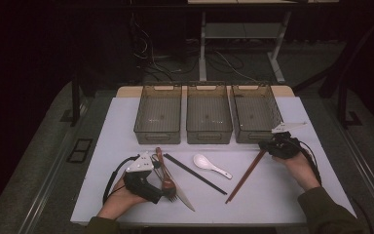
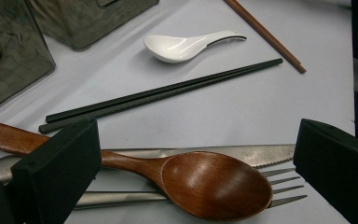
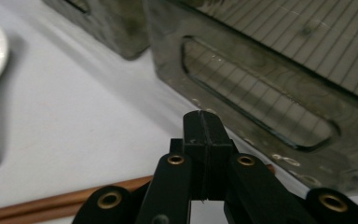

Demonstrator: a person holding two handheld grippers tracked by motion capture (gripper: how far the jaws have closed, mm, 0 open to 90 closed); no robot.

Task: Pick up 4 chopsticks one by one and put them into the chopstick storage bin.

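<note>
The high view was dim overall, with light falling only on the white table [image 1: 282, 195], while the floor and room around that table sank into near-black and fine detail was soft and grainy. In the left gripper view the light was brighter and even; the wooden spoon [image 2: 214, 184] carried a soft sheen, the white spoon [image 2: 186, 45] beyond it showed small glare spots, and the black jaws either side of the wooden spoon were slightly blurred. In the right gripper view the jaws were sharp, the clear bin [image 3: 279, 84] behind them threw a soft shadow on the table, and the white spoon at the frame's left edge was out of focus.
</note>
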